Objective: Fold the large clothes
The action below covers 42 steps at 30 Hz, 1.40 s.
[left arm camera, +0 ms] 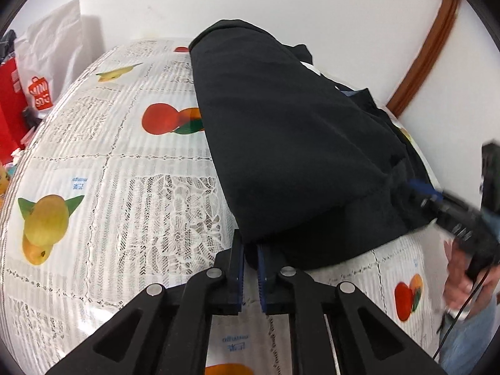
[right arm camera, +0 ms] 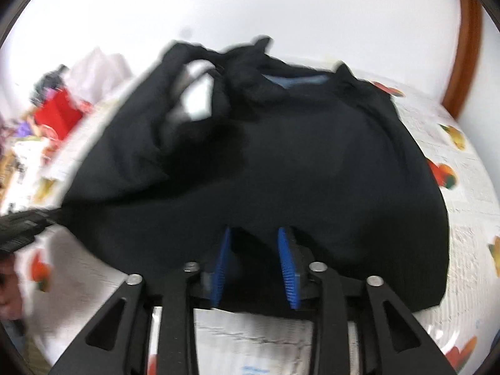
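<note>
on the fruit-print tablecloth (left arm camera: pixel 103 193) lies the black garment (left arm camera: pixel 290 143), and from my left wrist view i see it lifted into a tent, its near hem running down into my left gripper (left arm camera: pixel 250 254). the blue pads sit almost together with a fold of the dark cloth pinched between them, so i judge that i have the hem in hand. off to the right my right gripper (left arm camera: pixel 437 200) reaches into the garment's other corner, blurred. a white shopping bag (left arm camera: pixel 47 72) stands at the far edge of the table, well apart from the cloth.

from my right wrist view the garment (right arm camera: pixel 281 162) fills the middle of the table, bunched and raised at the far side with a pale patch showing near the collar. my right gripper (right arm camera: pixel 254 262) has its pads set visibly apart with black fabric lying between them; whether they truly bite the cloth i cannot tell, for all is blurred.

my worry: if the right side holds only loosely, that corner could slip as i carry the hem over, and the fold would land crooked or bunch.
</note>
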Each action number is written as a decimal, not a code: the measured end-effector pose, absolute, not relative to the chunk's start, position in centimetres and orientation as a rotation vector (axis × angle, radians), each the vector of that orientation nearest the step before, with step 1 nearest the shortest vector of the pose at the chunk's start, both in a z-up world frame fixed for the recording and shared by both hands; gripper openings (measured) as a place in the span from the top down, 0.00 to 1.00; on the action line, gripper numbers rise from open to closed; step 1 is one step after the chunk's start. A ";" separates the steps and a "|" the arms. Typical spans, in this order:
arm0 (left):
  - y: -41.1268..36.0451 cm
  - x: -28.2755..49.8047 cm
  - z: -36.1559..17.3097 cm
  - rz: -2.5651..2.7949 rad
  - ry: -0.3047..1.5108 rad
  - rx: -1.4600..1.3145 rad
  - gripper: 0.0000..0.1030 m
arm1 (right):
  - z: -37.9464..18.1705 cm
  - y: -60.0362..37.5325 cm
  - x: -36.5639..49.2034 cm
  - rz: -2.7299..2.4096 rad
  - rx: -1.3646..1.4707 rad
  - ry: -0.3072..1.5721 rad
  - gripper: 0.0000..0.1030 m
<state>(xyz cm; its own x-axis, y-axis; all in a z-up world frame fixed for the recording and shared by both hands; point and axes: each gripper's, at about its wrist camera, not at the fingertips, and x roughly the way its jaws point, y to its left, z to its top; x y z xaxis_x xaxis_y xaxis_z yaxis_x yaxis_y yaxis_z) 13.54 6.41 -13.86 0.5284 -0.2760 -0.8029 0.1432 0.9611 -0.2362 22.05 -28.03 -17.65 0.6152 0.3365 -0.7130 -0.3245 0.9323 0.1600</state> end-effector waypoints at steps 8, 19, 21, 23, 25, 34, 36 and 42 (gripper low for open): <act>6.7 13.0 -13.9 -0.299 0.955 -0.176 0.49 | -13.8 -25.9 23.0 0.508 0.019 0.714 0.23; 2.6 14.6 -14.0 -0.317 0.928 -0.054 0.25 | -17.1 -22.0 28.8 0.596 0.164 0.830 0.31; 2.2 14.8 -14.1 -0.305 0.925 -0.026 0.24 | -17.2 -21.6 29.3 0.617 0.172 0.831 0.51; 1.9 14.9 -14.1 -0.293 0.924 -0.010 0.24 | -17.0 -21.3 29.3 0.636 0.164 0.830 0.84; 1.6 15.0 -14.1 -0.281 0.926 0.014 0.24 | -16.1 -21.3 28.7 0.674 0.139 0.792 0.89; -0.2 15.7 -14.4 -0.248 0.932 0.073 0.21 | -10.7 -29.6 22.8 0.590 0.232 0.469 0.92; -0.6 15.8 -14.4 -0.249 0.932 0.089 0.20 | -11.1 -31.8 21.9 0.530 0.244 0.458 0.92; -2.3 16.0 -14.5 -0.234 0.932 0.140 0.19 | -16.7 -35.6 22.2 0.362 0.269 0.640 0.91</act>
